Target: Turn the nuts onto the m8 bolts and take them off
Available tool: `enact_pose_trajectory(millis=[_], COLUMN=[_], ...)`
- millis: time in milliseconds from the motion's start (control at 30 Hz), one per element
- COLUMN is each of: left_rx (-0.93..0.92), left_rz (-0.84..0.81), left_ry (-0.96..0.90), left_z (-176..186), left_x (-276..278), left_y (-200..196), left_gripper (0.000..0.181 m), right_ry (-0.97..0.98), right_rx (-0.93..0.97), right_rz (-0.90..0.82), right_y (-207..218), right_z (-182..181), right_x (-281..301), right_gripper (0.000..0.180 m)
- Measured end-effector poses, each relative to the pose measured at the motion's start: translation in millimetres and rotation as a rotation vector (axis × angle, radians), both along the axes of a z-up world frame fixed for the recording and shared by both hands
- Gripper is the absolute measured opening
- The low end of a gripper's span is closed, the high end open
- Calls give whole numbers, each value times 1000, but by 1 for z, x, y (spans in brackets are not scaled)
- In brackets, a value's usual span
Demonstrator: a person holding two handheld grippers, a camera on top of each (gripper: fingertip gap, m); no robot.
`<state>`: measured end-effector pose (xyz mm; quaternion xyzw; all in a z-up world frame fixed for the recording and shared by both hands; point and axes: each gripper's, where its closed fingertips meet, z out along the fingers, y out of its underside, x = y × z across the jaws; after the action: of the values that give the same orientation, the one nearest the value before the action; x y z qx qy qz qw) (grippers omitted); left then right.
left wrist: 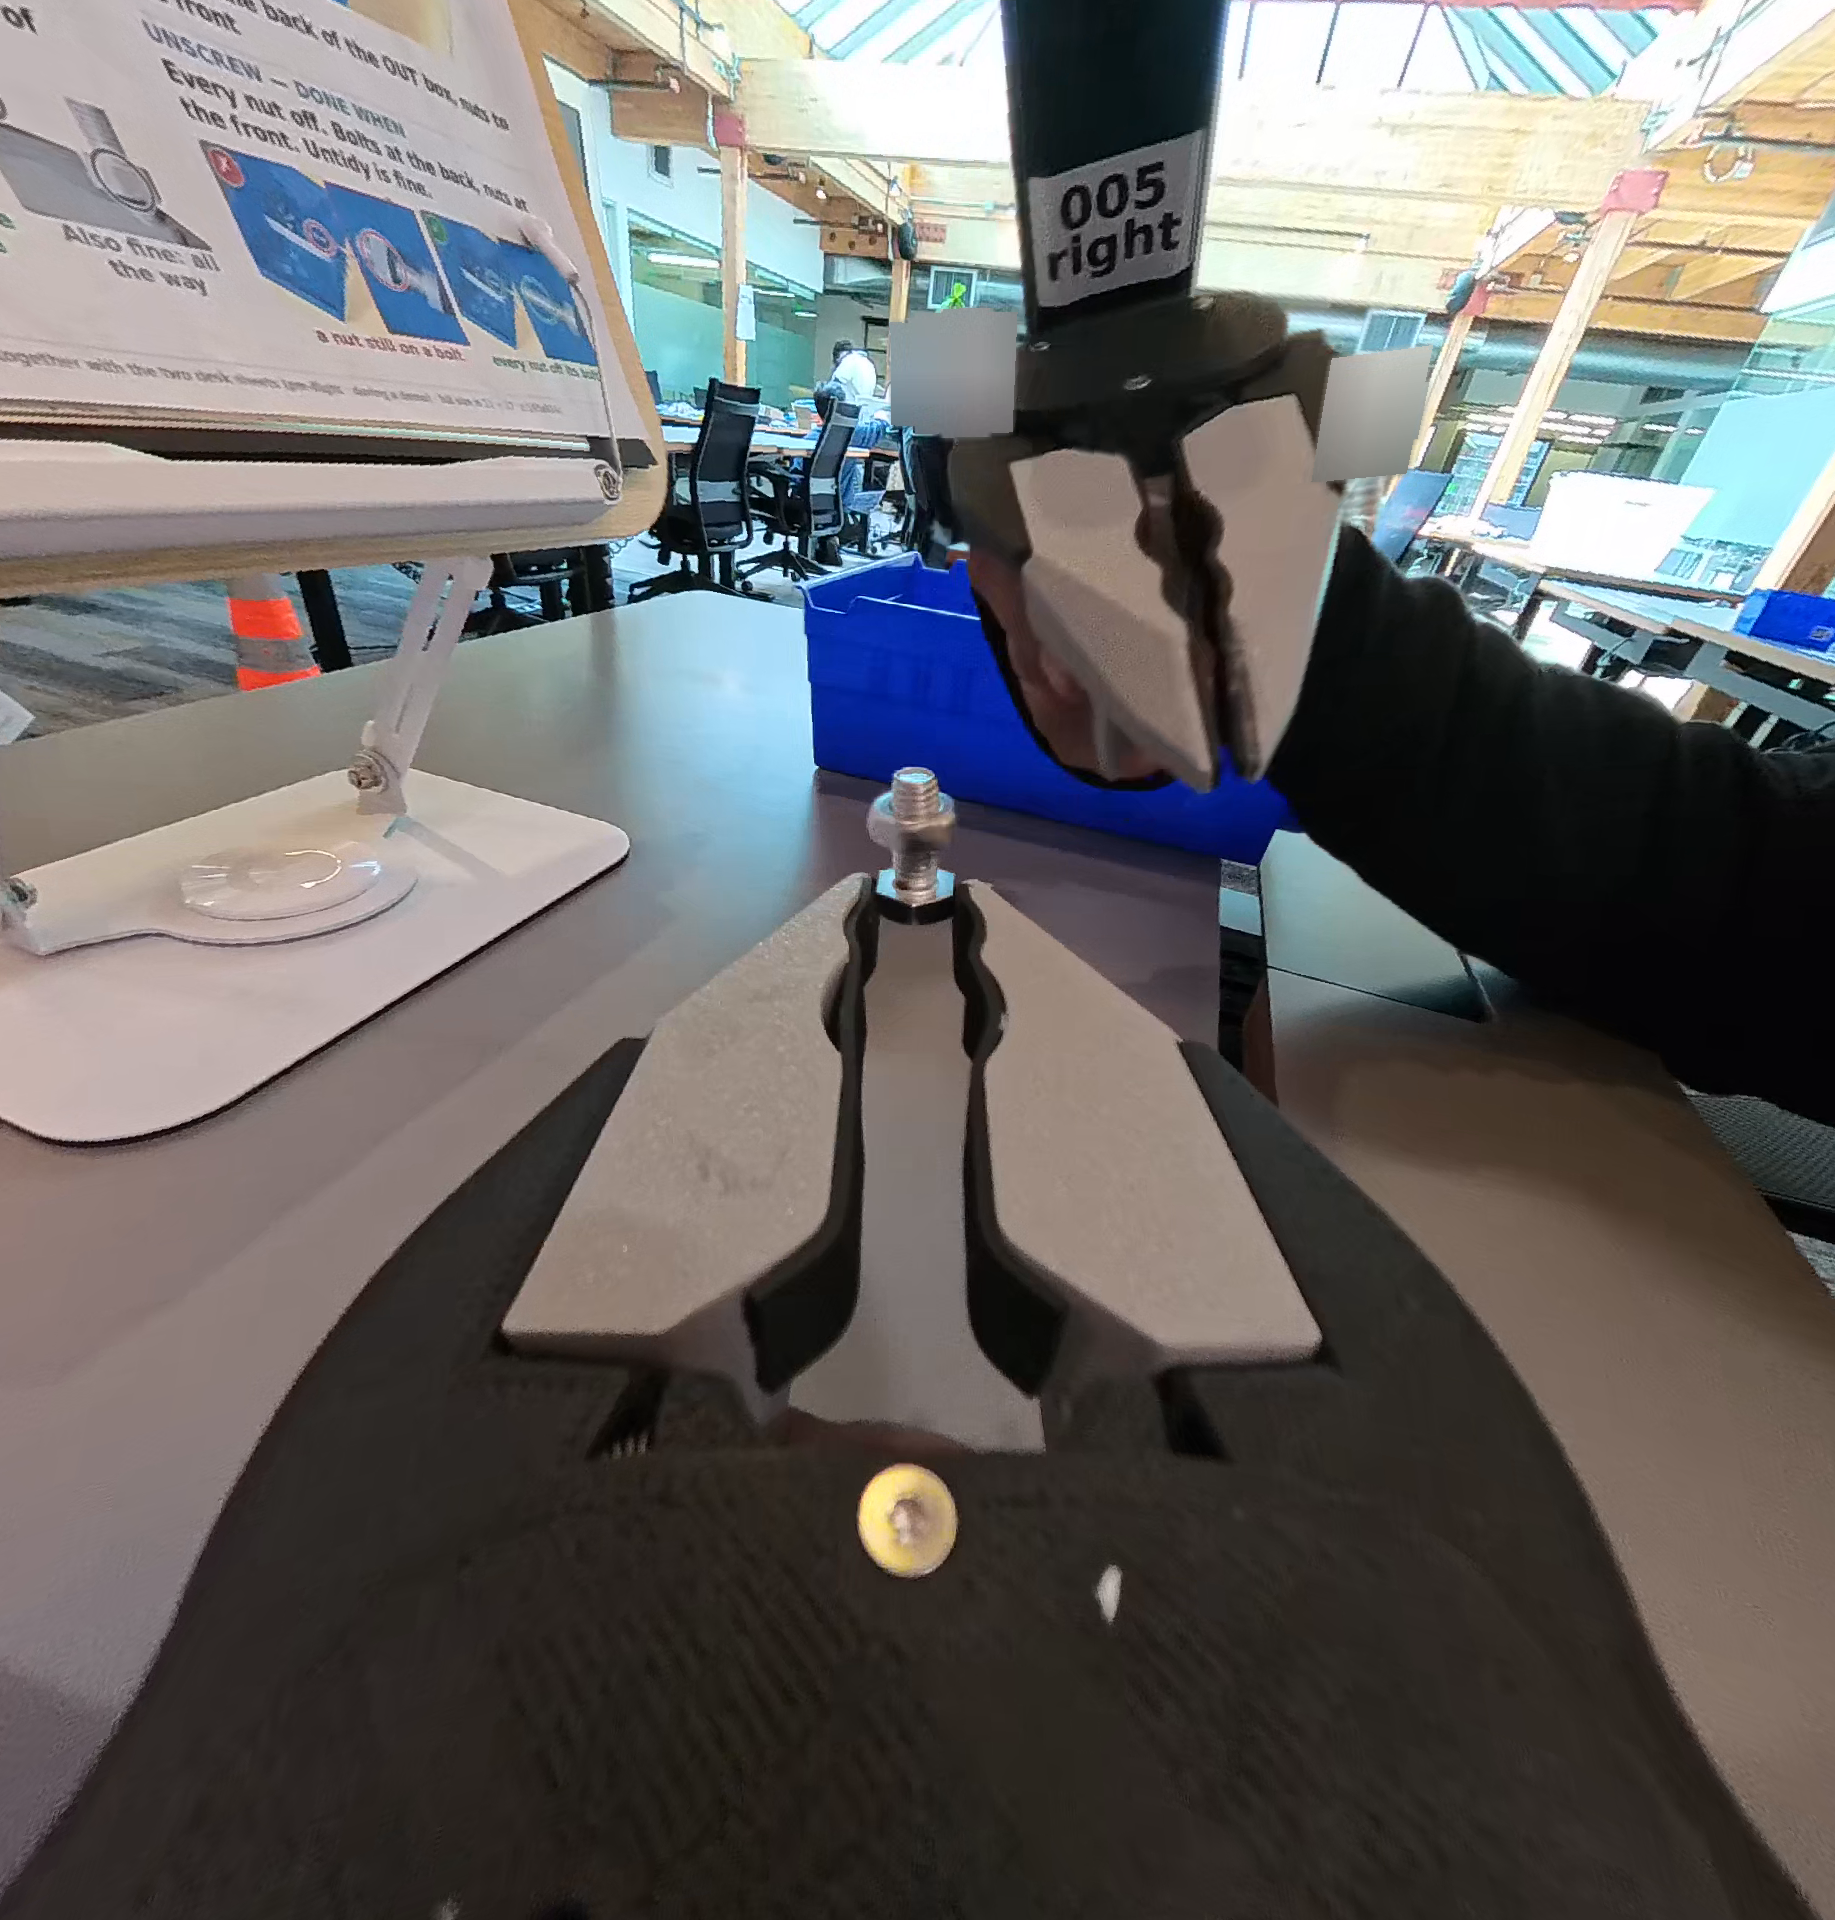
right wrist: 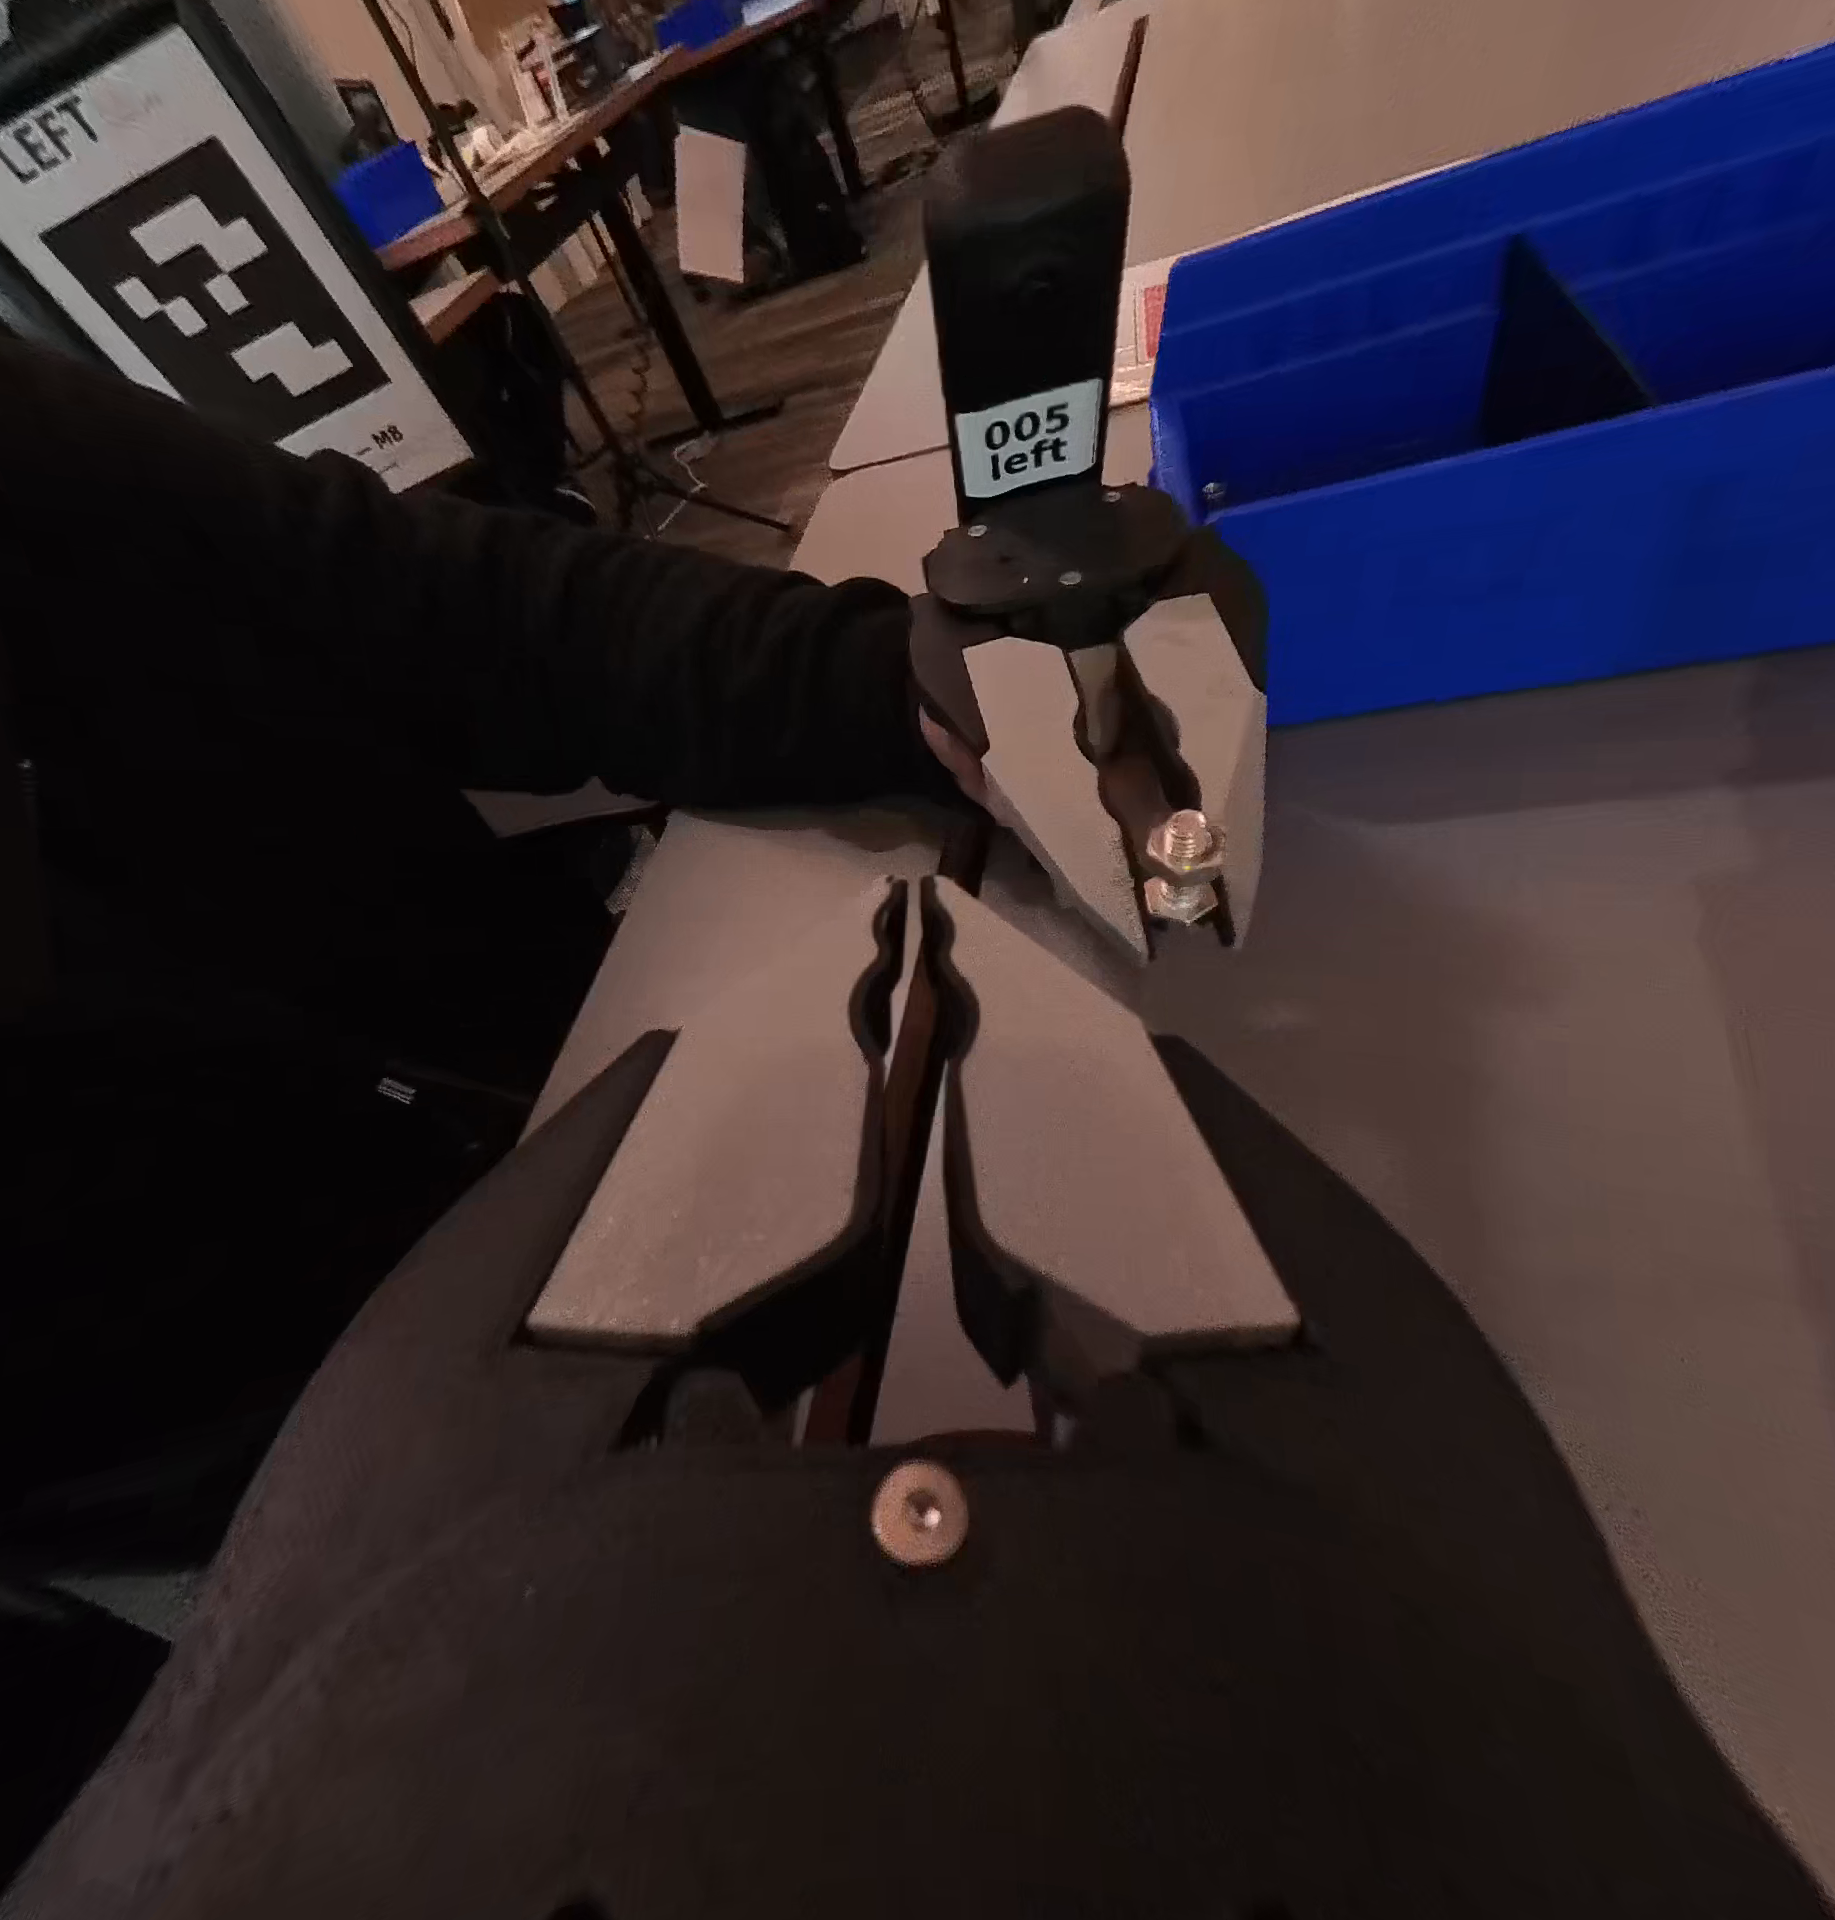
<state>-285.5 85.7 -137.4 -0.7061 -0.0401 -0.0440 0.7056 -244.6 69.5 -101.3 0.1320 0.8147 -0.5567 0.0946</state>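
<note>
A silver bolt stands upright with its threaded end up. My left gripper is shut on its hex head. A silver nut sits on the thread near the top of the shank. My right gripper hangs above and to the right of the bolt, apart from it, with its fingers together. In the right wrist view my right gripper is shut and nothing shows between its tips. The left gripper is ahead to the right there, holding the bolt with the nut on it.
A blue divided bin stands on the table just behind the bolt; it also shows in the right wrist view. A white document stand with printed sheets is at the left. A person's black sleeve reaches in from the right. The grippers' ends are close to 6 cm from one another.
</note>
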Motion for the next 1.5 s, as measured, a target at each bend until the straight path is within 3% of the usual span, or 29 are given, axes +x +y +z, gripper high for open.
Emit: enact_pose_trajectory(millis=[100, 167, 300, 367, 433, 533, 667, 800, 833, 900, 967, 1133, 1200, 1267, 1500], left_rx=[-5, -7, -6, -5, -2, -6, -11, -14, -12, -14, -15, -25, -26, -30, 6], left_rz=[-8, -10, -10, 2, -5, -9, -15, -23, -8, -19, -22, -25, -28, -29, -28], left_ry=[2, 5, 3, 4, -4, 1, 5, 3, 6, -3, -1, 5, 3, 1, -13], left_z=[-1, -1, -1, -1, -1, -1, -2, -2, -2, -2, -2, -4, -4, -5, 0], left_x=[2, 3, 3, 1, 1, 2, 4, 5, 3, 4, 5, 6, 6, 7, 7], left_y=[1, 2, 1, 1, 1, 1, 2, 2, 2, 2, 2, 3, 4, 4, 4], left_gripper=[12, 12, 11, 12, 12, 11, 12, 11, 11, 11, 11, 11, 11, 11, 12], right_ry=[46, 58, 45, 44, 62, 100, 86, 76, 75, 61, 75, 111, 119, 142, 100], right_rx=[58, 90, 93, 57, -5, 45, 105, 147, 125, 31, 12, 99, 122, 136, 112], right_rz=[-191, -273, -194, -20, 20, -181, -312, -169, -90, -68, -209, -267, -266, -250, -271], right_y=[10, 13, 1, -2, -2, 8, 13, 3, 2, 2, 9, 6, 1, -2, -1], right_z=[-3, -10, -16, -7, 7, 4, -14, -25, -20, -3, 2, -18, -24, -28, -23], right_x=[-32, -47, -34, -4, 6, -28, -54, -28, -15, -9, -31, -43, -43, -40, -42], right_gripper=[23, 26, 31, 0, 0, 25, 32, 26, 0, 2, 22, 29, 28, 11, 11])
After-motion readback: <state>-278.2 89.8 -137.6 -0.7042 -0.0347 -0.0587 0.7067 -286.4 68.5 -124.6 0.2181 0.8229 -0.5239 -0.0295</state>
